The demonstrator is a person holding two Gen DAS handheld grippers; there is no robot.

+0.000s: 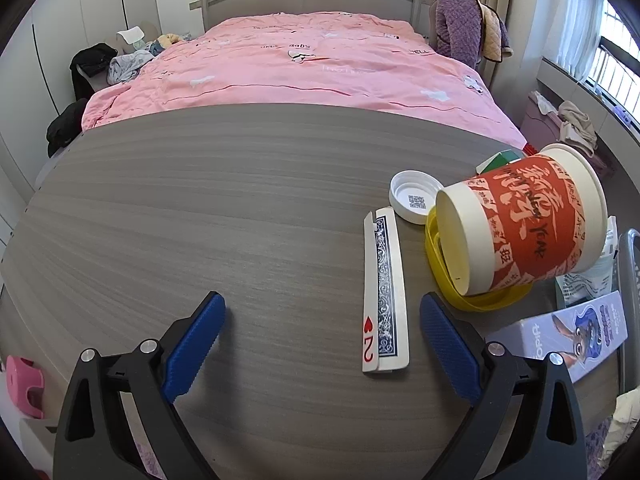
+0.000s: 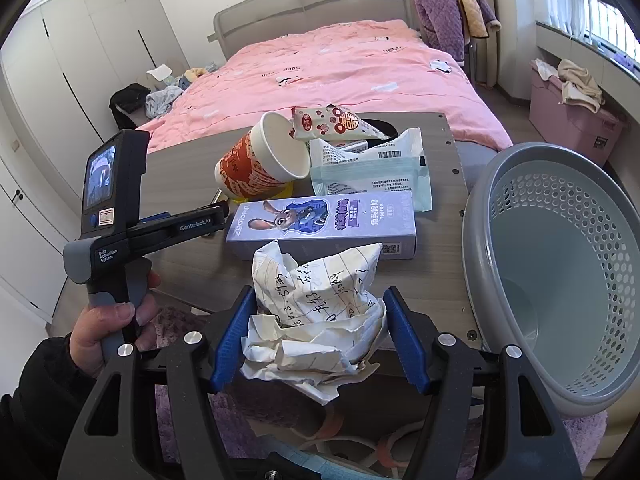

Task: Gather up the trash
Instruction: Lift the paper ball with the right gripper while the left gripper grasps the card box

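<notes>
A: At the desk's [image 2: 440,216] near edge, the right claw [image 2: 320,340] grips the crumpled paper [image 2: 316,312]; the grey basket [image 2: 560,272] sits just right.

B: Swing over the rim before releasing. The left claw [image 1: 320,344] hangs released above the playing cards [image 1: 385,292].

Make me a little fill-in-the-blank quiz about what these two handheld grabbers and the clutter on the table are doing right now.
1. The right gripper has its fingers closed on a crumpled ball of ____.
2. The left gripper is open and holds ____.
3. The red paper cup lies on its ____.
4. The playing card showing its face is the two of ____.

Missing words: paper; nothing; side; hearts
</notes>
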